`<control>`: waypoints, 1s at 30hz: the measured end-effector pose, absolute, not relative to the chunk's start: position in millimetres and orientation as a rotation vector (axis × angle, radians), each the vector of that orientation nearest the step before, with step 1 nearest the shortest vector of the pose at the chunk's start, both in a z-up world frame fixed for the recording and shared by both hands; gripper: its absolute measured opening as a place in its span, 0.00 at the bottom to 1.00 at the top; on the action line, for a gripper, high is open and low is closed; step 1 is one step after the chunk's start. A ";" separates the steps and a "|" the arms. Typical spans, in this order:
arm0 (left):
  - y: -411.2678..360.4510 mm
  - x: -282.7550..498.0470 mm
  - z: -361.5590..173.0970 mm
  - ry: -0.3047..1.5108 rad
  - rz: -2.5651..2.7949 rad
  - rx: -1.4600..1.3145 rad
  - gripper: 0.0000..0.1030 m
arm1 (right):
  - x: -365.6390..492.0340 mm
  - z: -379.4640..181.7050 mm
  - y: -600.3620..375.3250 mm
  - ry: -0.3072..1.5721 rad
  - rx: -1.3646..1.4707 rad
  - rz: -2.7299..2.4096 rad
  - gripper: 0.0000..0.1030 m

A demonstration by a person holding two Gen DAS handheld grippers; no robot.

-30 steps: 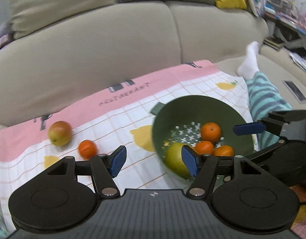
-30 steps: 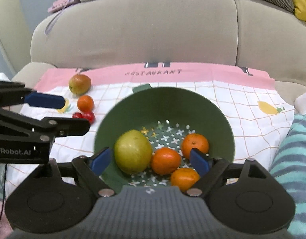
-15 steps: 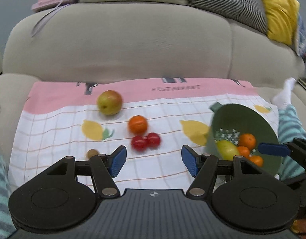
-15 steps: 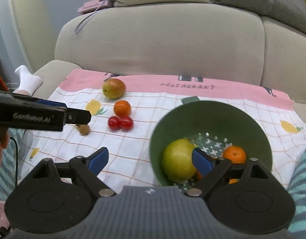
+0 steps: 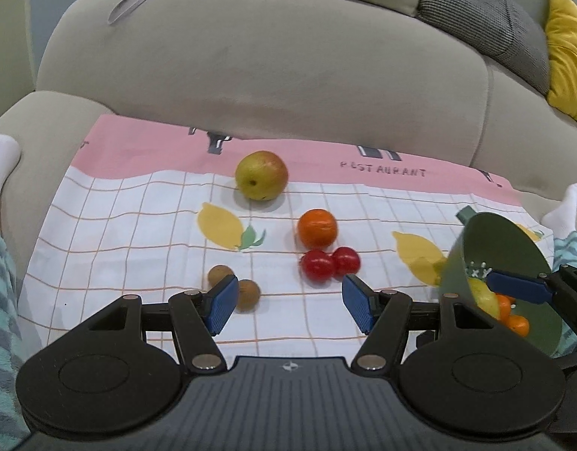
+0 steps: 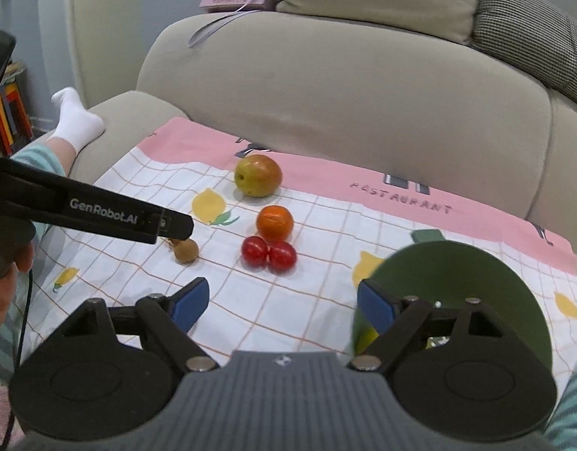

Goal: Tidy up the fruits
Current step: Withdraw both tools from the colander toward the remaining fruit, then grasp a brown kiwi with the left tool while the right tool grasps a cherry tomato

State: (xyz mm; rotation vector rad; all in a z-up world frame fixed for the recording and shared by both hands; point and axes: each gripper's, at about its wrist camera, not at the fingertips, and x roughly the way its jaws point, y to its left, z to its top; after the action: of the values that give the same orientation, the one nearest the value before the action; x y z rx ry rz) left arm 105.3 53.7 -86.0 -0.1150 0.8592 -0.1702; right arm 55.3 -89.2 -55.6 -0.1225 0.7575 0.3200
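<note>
- Left gripper [image 5: 288, 302]: jaws spread wide with nothing between them, low in the centre of the left view over the cloth [image 5: 145, 225].
- Right gripper [image 6: 283, 306]: jaws also spread wide and holding nothing; its right finger sits in front of the bowl's [image 6: 476, 274] near rim, lower right of the right view.
- Bowl: green, at the right edge of the left view, with a pear [image 5: 484, 295] and oranges [image 5: 516, 323] showing inside.
- Apple [image 5: 261, 175]: on the cloth just above centre, at the edge of its pink band.
- Orange [image 5: 316, 227]: loose on the cloth, right of and below the apple.
- Two tomatoes [image 5: 329, 263]: touching each other, just below the orange.
- Two small brown fruits [image 5: 247, 293]: left of the tomatoes, by the left gripper's left fingertip.
- Sofa [image 5: 288, 75]: carries the cloth, backrest filling the upper frame.
</note>
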 end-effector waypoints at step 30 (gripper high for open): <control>65.8 140.5 -144.3 0.983 -0.138 -0.117 0.51 | 111.5 -117.3 -50.2 0.833 -0.218 0.392 0.56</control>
State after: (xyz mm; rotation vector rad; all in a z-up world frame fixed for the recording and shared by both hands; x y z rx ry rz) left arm 140.5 65.8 -144.3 -0.1173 0.9832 -0.1380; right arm 111.5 -50.2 -117.3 -0.2182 0.8334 0.3921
